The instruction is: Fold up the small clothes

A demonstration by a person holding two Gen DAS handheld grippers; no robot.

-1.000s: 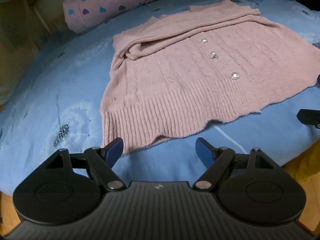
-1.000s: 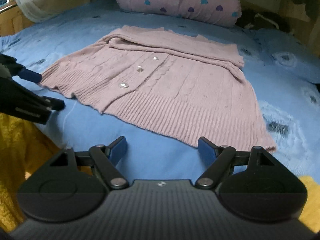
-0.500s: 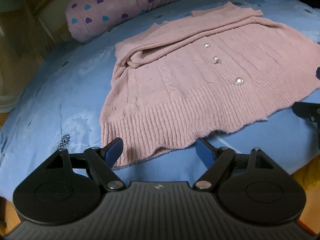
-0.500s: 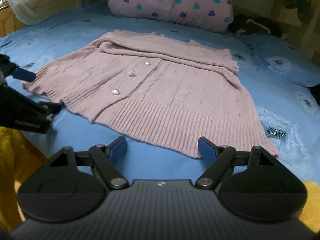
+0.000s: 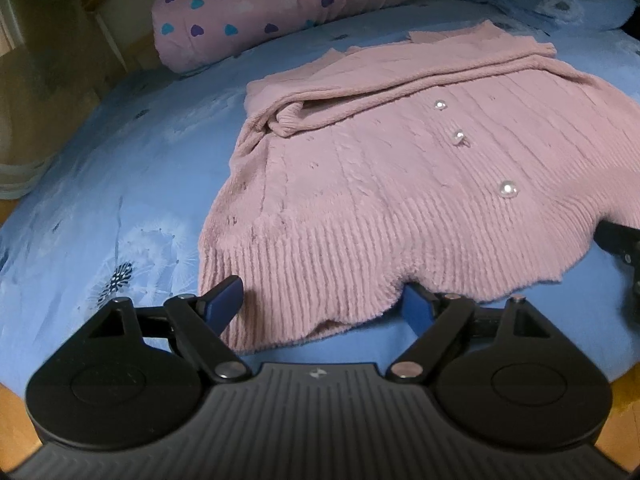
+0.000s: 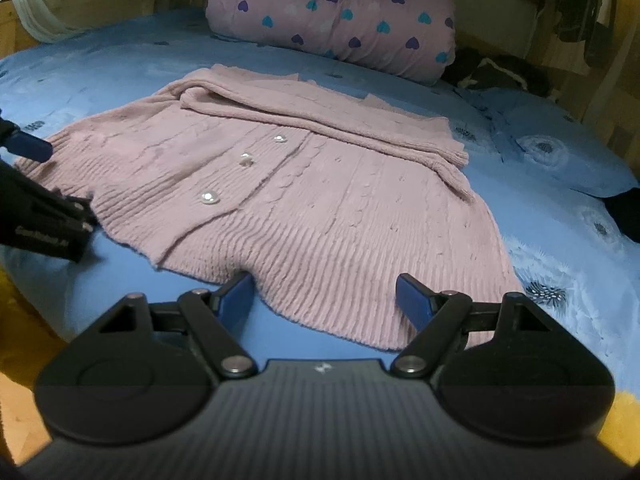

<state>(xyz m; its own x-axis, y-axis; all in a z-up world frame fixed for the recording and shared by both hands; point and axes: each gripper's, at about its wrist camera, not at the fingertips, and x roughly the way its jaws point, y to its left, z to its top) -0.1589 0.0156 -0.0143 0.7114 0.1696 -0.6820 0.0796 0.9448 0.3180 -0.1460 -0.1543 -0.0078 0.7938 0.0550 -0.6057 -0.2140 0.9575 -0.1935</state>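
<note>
A pink knitted cardigan [image 5: 392, 184] with three pearl buttons lies flat on the blue bed, sleeves folded across its upper part. It also shows in the right wrist view [image 6: 304, 184]. My left gripper [image 5: 322, 304] is open, its blue fingertips straddling the ribbed hem at the cardigan's left corner. My right gripper [image 6: 326, 296] is open, its fingertips straddling the hem near the right corner. The left gripper shows at the left edge of the right wrist view [image 6: 36, 184]; the right gripper shows at the right edge of the left wrist view [image 5: 620, 240].
A pink bolster pillow with heart print [image 5: 280, 4] lies behind the cardigan, also in the right wrist view [image 6: 336, 16]. The blue bedsheet [image 5: 120, 184] has dandelion prints. A blue pillow [image 6: 560, 152] lies at the right. The bed's front edge is just below both grippers.
Both grippers have moved forward to the cardigan's hem, so the ribbed edge now lies between each pair of open fingertips. The cardigan has not moved.
</note>
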